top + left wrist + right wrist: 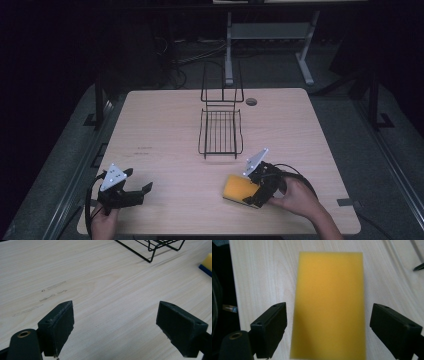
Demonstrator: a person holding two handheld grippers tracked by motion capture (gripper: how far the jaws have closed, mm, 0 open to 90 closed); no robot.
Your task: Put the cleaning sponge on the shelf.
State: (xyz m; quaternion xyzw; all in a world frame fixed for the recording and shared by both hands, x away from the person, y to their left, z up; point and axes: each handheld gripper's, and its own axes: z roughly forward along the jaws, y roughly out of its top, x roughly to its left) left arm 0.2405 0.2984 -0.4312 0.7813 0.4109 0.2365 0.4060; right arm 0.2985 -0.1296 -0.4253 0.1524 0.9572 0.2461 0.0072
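Yellow sponge [329, 305] lies between the spread right hand-held gripper [328, 327]; left hand-held gripper [116, 327] spread, empty.

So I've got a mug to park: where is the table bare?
Bare: the wide stretch left of the wire rack, ahead of the left gripper, and the strip right of the rack. Crowded: the near right, where the right gripper straddles the yellow sponge.

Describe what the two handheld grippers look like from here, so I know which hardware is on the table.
Both are black two-jaw tools. The left gripper and the right gripper each carry a grey three-cornered plate on top, dotted with small marks, and trail a black cable. Up close, the blocky jaw pads are matte black and scuffed, with a brass-ringed hole beside one. No sleeves visible.
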